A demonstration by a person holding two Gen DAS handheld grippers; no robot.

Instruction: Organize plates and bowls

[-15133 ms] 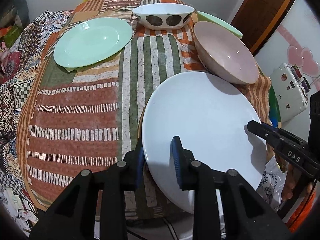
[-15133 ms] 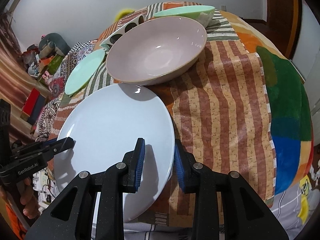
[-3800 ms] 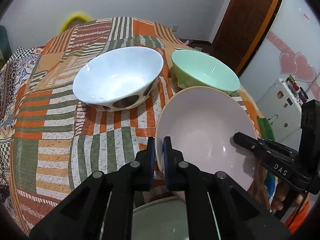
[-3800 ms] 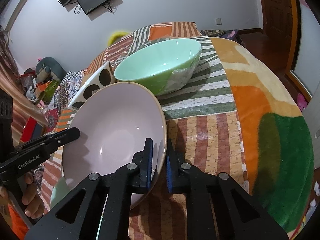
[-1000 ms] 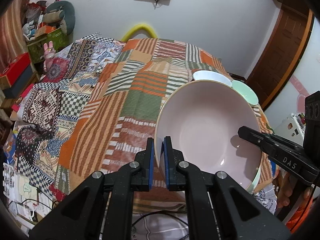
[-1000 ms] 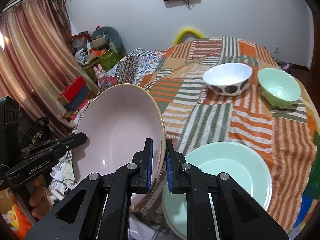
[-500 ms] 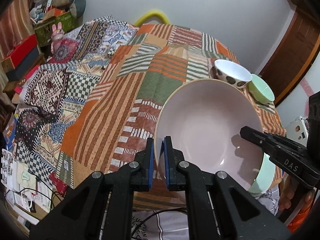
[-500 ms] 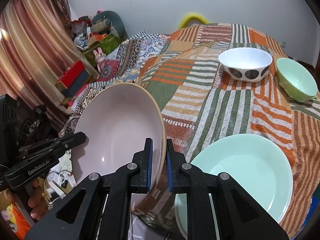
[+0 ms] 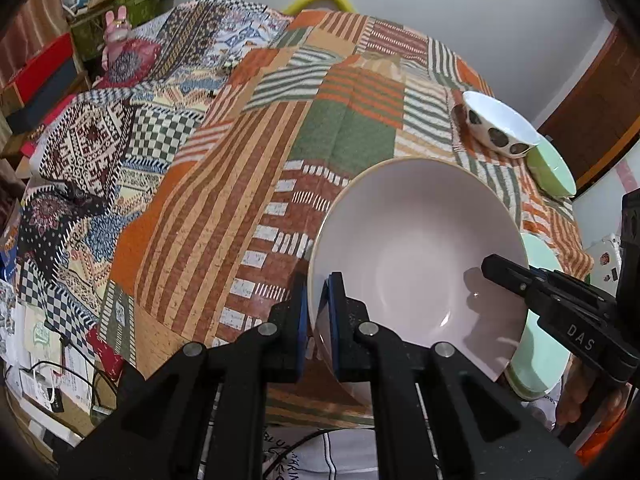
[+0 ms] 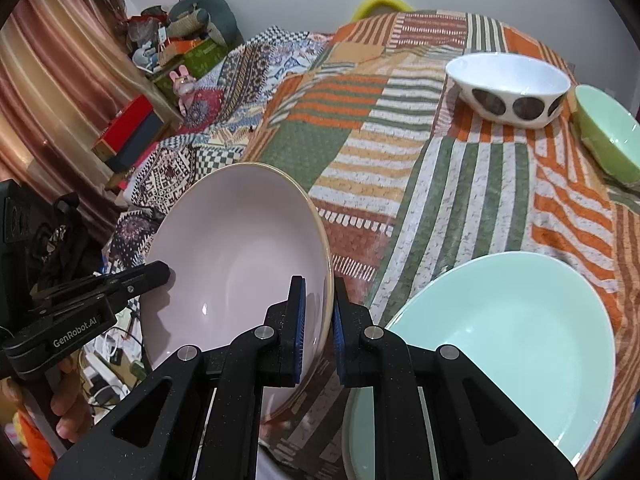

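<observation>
We hold the empty pink bowl (image 9: 416, 248) tilted over the near edge of the patchwork tablecloth (image 9: 248, 184), left gripper (image 9: 318, 312) clamped on its left rim and right gripper (image 10: 319, 312) clamped on the opposite rim, just left of the mint-green plate (image 10: 512, 328). Spotted white bowl (image 10: 508, 88) and green bowl (image 10: 608, 136) sit empty and side by side at the far right of the table. Right wrist view gives us the whole bare plate face, left view only a sliver behind the pink bowl; left view alone shows cables (image 9: 60, 380) on the floor beside the table.
</observation>
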